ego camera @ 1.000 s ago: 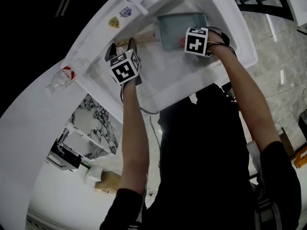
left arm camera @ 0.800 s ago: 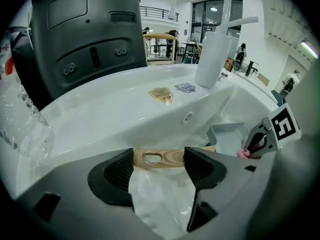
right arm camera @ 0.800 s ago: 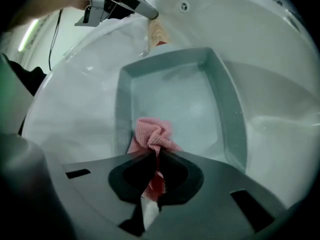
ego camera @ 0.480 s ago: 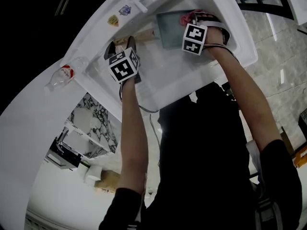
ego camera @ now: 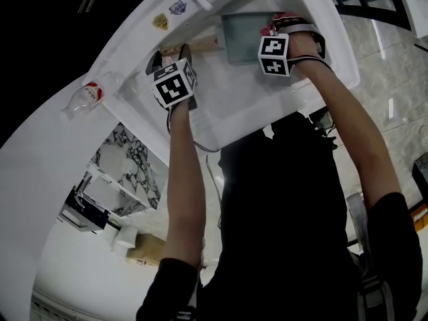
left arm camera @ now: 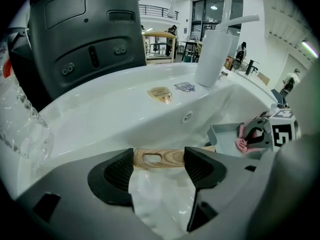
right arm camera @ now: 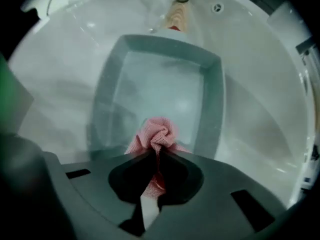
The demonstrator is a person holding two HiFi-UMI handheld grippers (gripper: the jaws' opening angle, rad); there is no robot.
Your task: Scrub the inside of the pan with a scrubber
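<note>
From the head view, the grey square pan lies in the far part of the white sink, its wooden handle pointing left. Both of our arms stretch forward over the basin. The left gripper comes at the handle from the near side, and the right gripper reaches to the pan's right edge.

In the left gripper view, the jaws stand wide apart and hold nothing. The handle lies crosswise just past their tips, and we cannot tell whether it touches them. We judge the pan stiff and fairly weighty, probably slick on wet porcelain. The wood looks like the best place to hold it steady.

In the right gripper view, the jaws are pinched tight on a pink mesh scrubber, with its bunched head sticking out over the pan's near rim. The scrubber looks soft and light, and we expect it to crumple under pressure. A firm pinch close to the bunch seems right.
</note>
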